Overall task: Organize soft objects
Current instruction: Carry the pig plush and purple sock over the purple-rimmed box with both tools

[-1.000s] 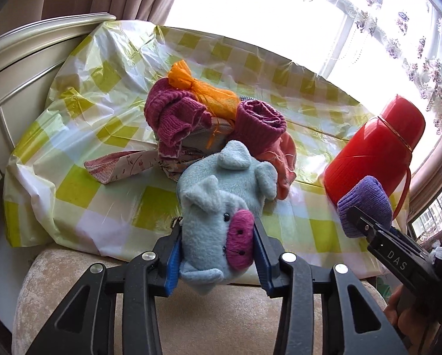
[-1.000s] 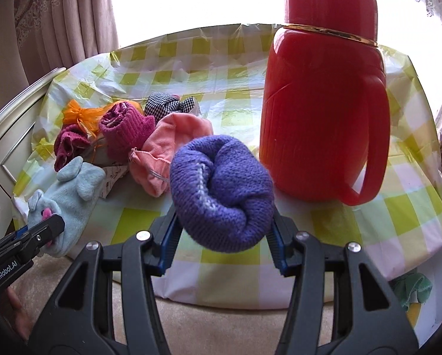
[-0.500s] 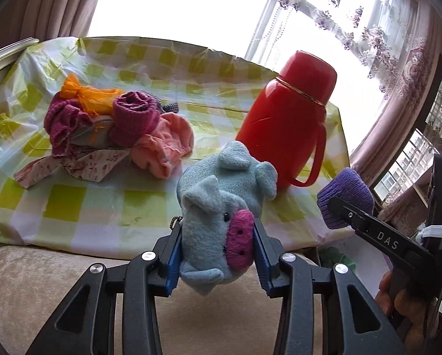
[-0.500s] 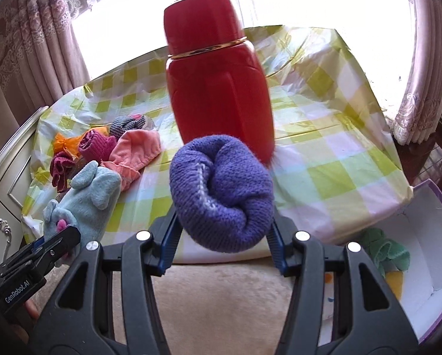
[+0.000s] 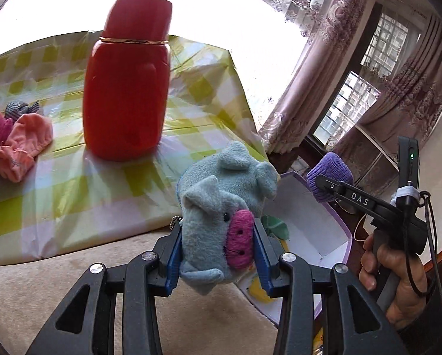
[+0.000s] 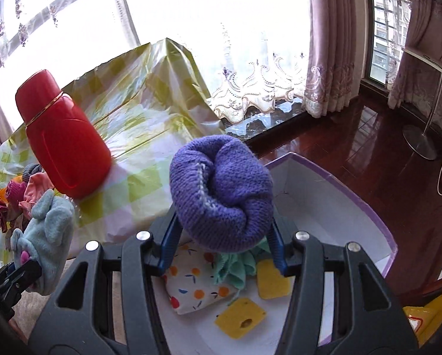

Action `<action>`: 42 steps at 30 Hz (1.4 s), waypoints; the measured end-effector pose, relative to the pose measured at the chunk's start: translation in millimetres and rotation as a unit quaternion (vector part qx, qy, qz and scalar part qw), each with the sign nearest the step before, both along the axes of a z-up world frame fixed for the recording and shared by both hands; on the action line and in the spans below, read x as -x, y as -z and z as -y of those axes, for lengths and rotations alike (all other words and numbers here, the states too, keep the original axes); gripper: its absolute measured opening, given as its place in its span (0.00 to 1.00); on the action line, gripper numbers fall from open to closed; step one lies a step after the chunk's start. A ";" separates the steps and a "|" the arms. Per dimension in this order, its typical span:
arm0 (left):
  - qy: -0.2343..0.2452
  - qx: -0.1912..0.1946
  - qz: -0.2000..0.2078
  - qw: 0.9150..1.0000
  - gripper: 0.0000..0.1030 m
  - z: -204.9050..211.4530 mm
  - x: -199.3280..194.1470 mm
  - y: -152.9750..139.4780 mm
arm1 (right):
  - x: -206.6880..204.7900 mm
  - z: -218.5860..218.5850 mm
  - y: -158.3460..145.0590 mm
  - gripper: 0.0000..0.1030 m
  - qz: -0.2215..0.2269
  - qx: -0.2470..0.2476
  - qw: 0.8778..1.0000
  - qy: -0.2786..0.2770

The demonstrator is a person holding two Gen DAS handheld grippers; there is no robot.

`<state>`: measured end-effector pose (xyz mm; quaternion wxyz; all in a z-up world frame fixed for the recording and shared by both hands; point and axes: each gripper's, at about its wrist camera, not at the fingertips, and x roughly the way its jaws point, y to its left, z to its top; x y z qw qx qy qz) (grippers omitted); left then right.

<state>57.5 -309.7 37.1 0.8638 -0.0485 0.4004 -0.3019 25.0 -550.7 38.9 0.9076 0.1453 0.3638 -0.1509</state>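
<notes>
My left gripper (image 5: 218, 254) is shut on a light blue plush pig (image 5: 221, 207) with a pink snout, held near the corner of a white box (image 5: 315, 230) with a purple rim. My right gripper (image 6: 221, 248) is shut on a rolled purple knit sock (image 6: 221, 192), hanging over the open box (image 6: 333, 204). Inside the box lie a fruit-print cloth (image 6: 191, 293), a mint green cloth (image 6: 235, 269) and two yellow sponge pieces (image 6: 240, 316). The plush pig (image 6: 49, 230) also shows at the left of the right wrist view, and the purple sock (image 5: 329, 177) at the right of the left wrist view.
A red thermos (image 5: 126, 82) stands on the table under a yellow-green checked cloth (image 5: 73, 183). A pile of socks and cloths (image 5: 17, 136) stays on the table's left. A person's hand (image 5: 398, 272) holds the right gripper. Dark wood floor (image 6: 354, 136) and curtains lie beyond the box.
Both grippers have swung right, away from the pile on the table, each still holding its item. The white box has come into view beneath them.
</notes>
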 end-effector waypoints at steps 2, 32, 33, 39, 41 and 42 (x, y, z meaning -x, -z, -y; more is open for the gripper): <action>0.026 -0.001 -0.006 1.000 0.42 20.3 3.0 1.3 | 7.4 16.6 1.5 0.54 -0.003 0.001 1.000 0.019; 0.154 -0.046 -0.164 0.973 0.73 169.8 -0.1 62.8 | 45.0 119.5 -8.6 0.54 0.016 -0.001 0.990 0.139; 0.147 -0.045 -0.157 0.976 0.73 163.1 -1.0 59.1 | 43.4 118.8 -7.9 0.54 0.015 -0.003 0.990 0.137; 0.105 -0.037 -0.127 0.986 0.73 131.9 -10.5 42.4 | 34.6 110.2 -0.7 0.56 0.002 -0.006 0.993 0.122; 0.090 -0.033 -0.120 0.988 0.73 118.2 -12.4 37.8 | 32.0 107.8 1.1 0.57 -0.003 -0.006 0.993 0.117; 0.083 -0.031 -0.116 0.989 0.73 111.4 -13.4 35.9 | 30.4 106.3 1.6 0.57 -0.006 -0.004 0.993 0.115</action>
